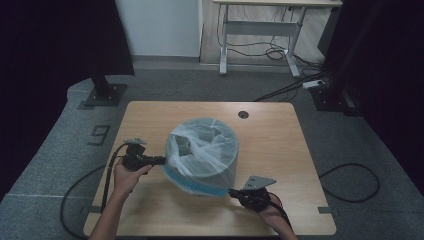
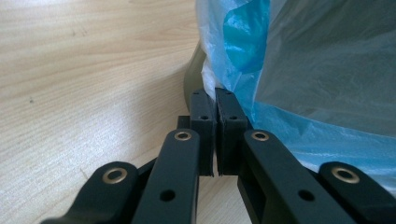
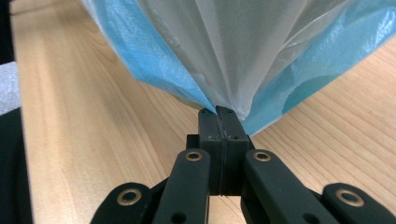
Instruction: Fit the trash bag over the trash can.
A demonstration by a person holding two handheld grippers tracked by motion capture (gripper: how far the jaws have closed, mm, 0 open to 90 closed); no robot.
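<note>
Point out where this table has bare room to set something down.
Free: the far strip of the table around the grommet hole, and the right side beyond the bag-lined bin. Crowded: the near edge, where the left hand-held gripper and right hand-held gripper pinch the plastic bag.

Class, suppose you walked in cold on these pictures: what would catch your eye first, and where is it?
First the round bin in the middle of the wooden table, lined with a pale blue plastic bag folded down over its rim. Then the grippers: the left gripper pinches the bag at the bin's left side, and the right gripper pinches its stretched lower edge at the near right.
</note>
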